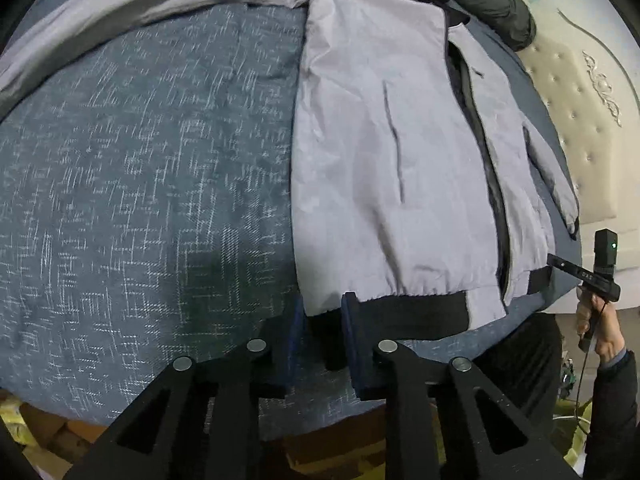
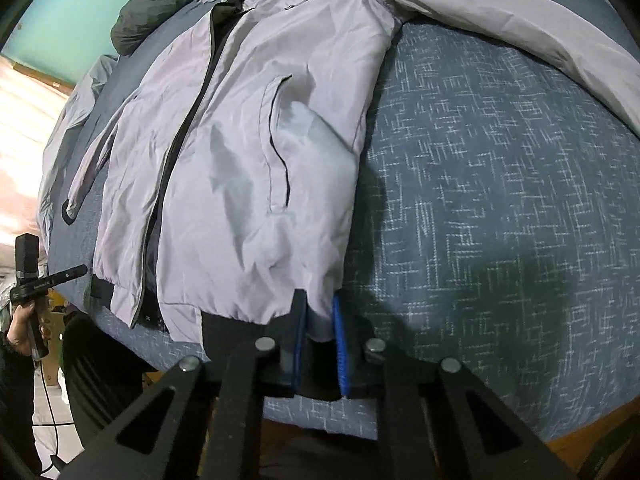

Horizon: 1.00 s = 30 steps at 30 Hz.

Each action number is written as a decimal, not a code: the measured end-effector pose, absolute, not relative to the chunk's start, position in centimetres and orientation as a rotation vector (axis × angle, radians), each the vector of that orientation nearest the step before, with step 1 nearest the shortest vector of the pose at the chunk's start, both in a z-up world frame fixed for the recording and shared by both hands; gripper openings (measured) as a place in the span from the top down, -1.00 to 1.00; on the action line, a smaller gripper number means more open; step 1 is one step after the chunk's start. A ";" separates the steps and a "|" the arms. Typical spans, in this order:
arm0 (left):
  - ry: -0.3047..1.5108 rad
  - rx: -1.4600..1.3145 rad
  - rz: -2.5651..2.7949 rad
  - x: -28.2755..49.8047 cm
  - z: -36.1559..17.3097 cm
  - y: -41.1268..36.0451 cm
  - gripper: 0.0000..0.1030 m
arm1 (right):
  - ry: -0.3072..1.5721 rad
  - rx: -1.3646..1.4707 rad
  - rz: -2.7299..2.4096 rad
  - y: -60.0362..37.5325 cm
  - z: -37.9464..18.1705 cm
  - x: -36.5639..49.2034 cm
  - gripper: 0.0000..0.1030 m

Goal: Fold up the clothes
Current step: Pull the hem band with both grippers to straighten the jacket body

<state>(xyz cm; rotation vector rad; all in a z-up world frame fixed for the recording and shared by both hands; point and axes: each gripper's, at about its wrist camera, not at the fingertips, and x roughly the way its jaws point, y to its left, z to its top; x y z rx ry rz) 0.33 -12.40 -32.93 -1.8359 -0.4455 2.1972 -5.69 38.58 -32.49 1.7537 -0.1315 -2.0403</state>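
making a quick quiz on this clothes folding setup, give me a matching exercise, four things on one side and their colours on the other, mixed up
Things:
1. hem band of the grey jacket
2. bedspread under the jacket
3. tufted headboard
4. wall behind the bed

Colours:
a. dark blue with white flecks
b. teal
c. black
d. cream

Pairs: 1-c, 2-a, 3-d, 4-b
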 end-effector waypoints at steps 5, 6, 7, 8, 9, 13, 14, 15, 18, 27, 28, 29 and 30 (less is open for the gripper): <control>-0.372 -1.851 2.193 0.6 -33.2 -10.7 -0.03 | -0.124 1.762 -2.040 38.5 -32.5 -6.2 0.76; -0.358 -1.866 2.190 0.2 -33.4 -10.3 -0.04 | -0.123 1.763 -2.040 38.4 -32.5 -6.2 0.76; -0.344 -1.881 2.186 -0.4 -33.6 -10.0 -0.04 | -0.117 1.765 -2.041 38.0 -32.5 -6.2 0.76; -0.336 -1.889 2.178 -0.5 -33.9 -9.7 -0.04 | -0.111 1.766 -2.042 37.8 -32.5 -6.2 0.76; -0.329 -1.895 2.170 -0.6 -34.2 -9.3 -0.04 | -0.104 1.767 -2.044 37.6 -32.5 -6.2 0.76; -0.207 -1.903 2.166 -1.4 -34.9 -7.3 0.07 | -0.101 1.774 -2.044 38.3 -32.4 -5.8 0.76; -0.206 -1.904 2.165 -1.4 -34.9 -7.5 0.14 | -0.103 1.777 -2.043 38.7 -32.4 -5.7 0.76; -0.206 -1.904 2.164 -1.5 -34.9 -7.6 0.28 | -0.105 1.780 -2.042 39.2 -32.4 -5.5 0.76; -0.217 -1.892 2.164 -1.4 -34.4 -8.5 0.60 | -0.107 1.782 -2.037 39.2 -32.5 -5.6 0.76; -0.339 -1.831 2.172 -0.1 -32.4 -12.1 0.73 | -0.093 1.751 -2.044 40.9 -31.3 -5.5 0.80; -0.338 -1.837 2.165 -0.2 -32.5 -12.0 0.73 | -0.087 1.759 -2.053 41.2 -31.3 -5.6 0.81; -0.337 -1.843 2.158 -0.2 -32.6 -11.8 0.73 | -0.091 1.768 -2.056 41.6 -31.5 -5.9 0.82; -0.332 -1.842 2.153 -0.3 -32.7 -11.5 0.71 | -0.110 1.773 -2.052 41.8 -31.5 -5.9 0.82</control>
